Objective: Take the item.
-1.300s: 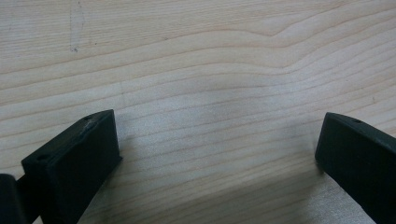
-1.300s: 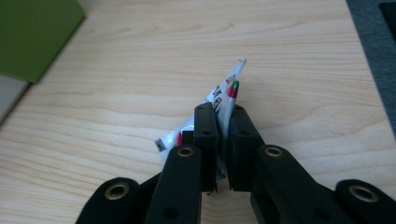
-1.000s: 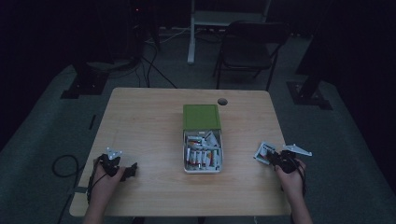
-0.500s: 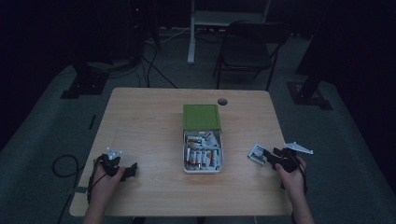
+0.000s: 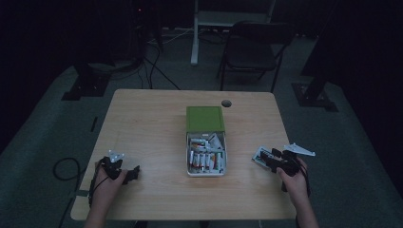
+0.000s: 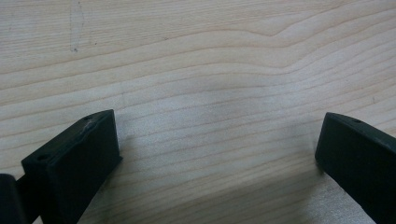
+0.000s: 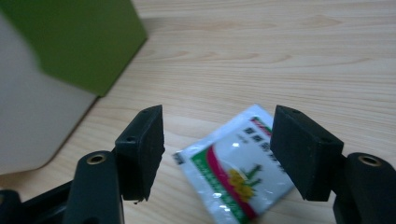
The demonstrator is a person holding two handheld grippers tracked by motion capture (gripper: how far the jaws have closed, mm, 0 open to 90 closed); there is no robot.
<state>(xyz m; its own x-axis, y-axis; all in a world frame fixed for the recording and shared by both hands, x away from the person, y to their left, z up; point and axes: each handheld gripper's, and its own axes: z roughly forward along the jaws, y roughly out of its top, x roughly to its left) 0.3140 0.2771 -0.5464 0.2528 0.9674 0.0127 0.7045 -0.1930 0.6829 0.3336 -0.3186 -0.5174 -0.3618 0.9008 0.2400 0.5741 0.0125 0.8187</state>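
Right gripper view: right gripper [image 7: 217, 154] is open astride the sachet [image 7: 233, 172] lying on the surface [image 7: 280, 56], ready to close; left gripper [image 6: 215, 158] gapes idle.

We're looking at a dim studio or lab space set up for recording, not a home. A light wooden bench [image 5: 142, 128] with a round cable hole [image 5: 226, 103] stands alone on grey carpet [image 5: 57, 128]. Black stand bases [image 5: 86, 86] sit on the floor at left and right, with cables [image 5: 159, 66] trailing between them. Behind the bench there's a dark folding chair [image 5: 252, 52] and the white leg of another desk [image 5: 195, 33]. The background falls off into darkness.
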